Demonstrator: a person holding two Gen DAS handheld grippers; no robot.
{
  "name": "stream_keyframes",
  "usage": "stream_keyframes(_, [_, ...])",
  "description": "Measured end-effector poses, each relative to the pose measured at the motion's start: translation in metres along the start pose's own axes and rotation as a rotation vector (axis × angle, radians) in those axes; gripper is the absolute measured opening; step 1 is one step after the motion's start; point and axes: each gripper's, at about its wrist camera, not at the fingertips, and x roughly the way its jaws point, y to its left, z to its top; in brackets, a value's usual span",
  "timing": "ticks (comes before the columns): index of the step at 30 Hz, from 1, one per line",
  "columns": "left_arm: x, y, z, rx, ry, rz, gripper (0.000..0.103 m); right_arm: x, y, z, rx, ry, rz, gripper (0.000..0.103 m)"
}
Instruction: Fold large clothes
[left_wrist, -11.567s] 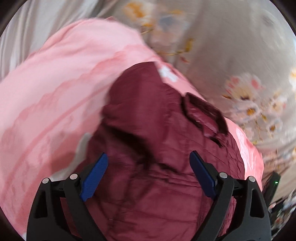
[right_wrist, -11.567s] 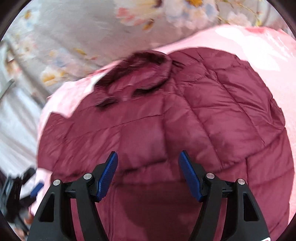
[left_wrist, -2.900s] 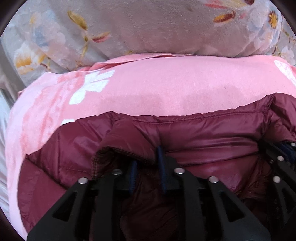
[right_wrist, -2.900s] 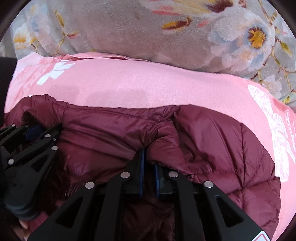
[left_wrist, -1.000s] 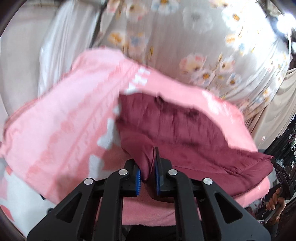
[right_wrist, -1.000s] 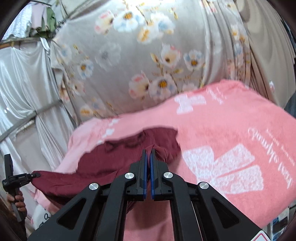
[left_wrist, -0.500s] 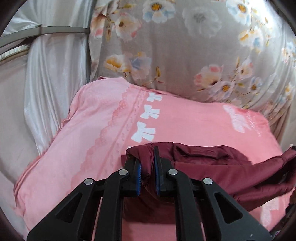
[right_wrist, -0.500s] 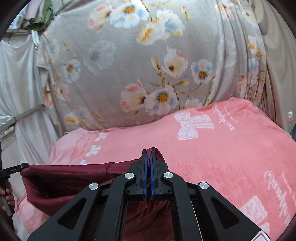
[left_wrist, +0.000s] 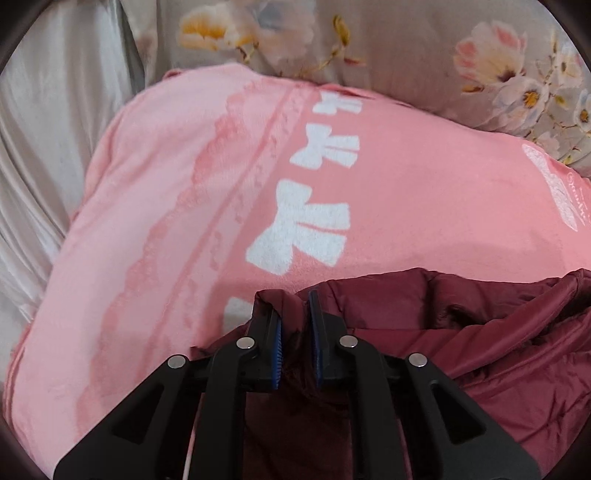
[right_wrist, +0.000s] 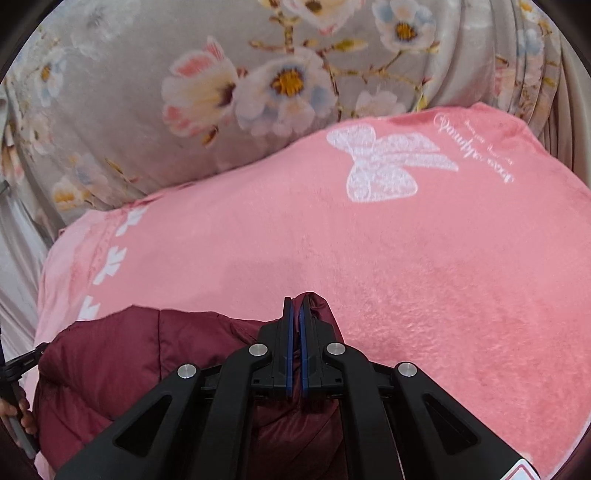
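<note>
A maroon quilted puffer jacket (left_wrist: 461, 332) hangs between my two grippers over a pink blanket (left_wrist: 406, 206). My left gripper (left_wrist: 295, 314) is shut on one edge of the jacket, with fabric bunched between the blue pads. My right gripper (right_wrist: 294, 314) is shut on the other edge of the jacket (right_wrist: 122, 358), which spreads to the left below it. The left gripper's black tip (right_wrist: 18, 363) shows at the left edge of the right wrist view. The jacket's lower part is hidden under the gripper bodies.
The pink blanket (right_wrist: 406, 258) with white bow prints covers the whole work surface. A grey floral curtain (right_wrist: 221, 74) hangs behind it. Silvery white drapes (left_wrist: 44, 129) hang at the left.
Both grippers have come down and forward toward the blanket with the jacket still held. The blanket now fills more of both views.
</note>
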Motion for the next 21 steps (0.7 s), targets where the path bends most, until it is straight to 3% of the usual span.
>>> stream_keyframes(5, [0.024, 0.000, -0.008, -0.017, -0.009, -0.001, 0.017, 0.030, -0.001, -0.010, -0.005, 0.046, -0.012, 0.003])
stream_keyframes(10, [0.034, -0.001, -0.016, -0.046, -0.069, 0.002, 0.022, 0.041, -0.005, -0.015, 0.018, 0.060, 0.000, 0.003])
stream_keyframes(13, [0.033, 0.009, -0.016, -0.085, -0.080, -0.054, 0.028, 0.030, -0.004, -0.012, 0.020, 0.037, 0.029, 0.012])
stream_keyframes(14, [0.029, 0.015, -0.016, -0.110, -0.087, -0.082, 0.030, 0.017, -0.006, -0.011, 0.030, 0.007, 0.048, 0.021])
stream_keyframes(15, [0.025, 0.020, -0.017, -0.132, -0.095, -0.091, 0.040, 0.007, -0.009, -0.010, 0.042, -0.021, 0.065, 0.028])
stream_keyframes(16, [0.016, 0.027, -0.019, -0.159, -0.116, -0.080, 0.061, -0.007, -0.012, -0.010, 0.058, -0.058, 0.093, 0.042])
stream_keyframes(17, [0.008, 0.031, -0.020, -0.180, -0.139, -0.054, 0.073, -0.020, -0.016, -0.010, 0.075, -0.096, 0.113, 0.050])
stream_keyframes(18, [-0.006, 0.039, -0.023, -0.208, -0.179, -0.034, 0.081, -0.035, -0.019, -0.010, 0.081, -0.130, 0.122, 0.050])
stream_keyframes(21, [-0.032, 0.052, -0.023, -0.225, -0.205, -0.110, 0.082, -0.049, -0.013, -0.012, 0.033, -0.115, 0.117, 0.050])
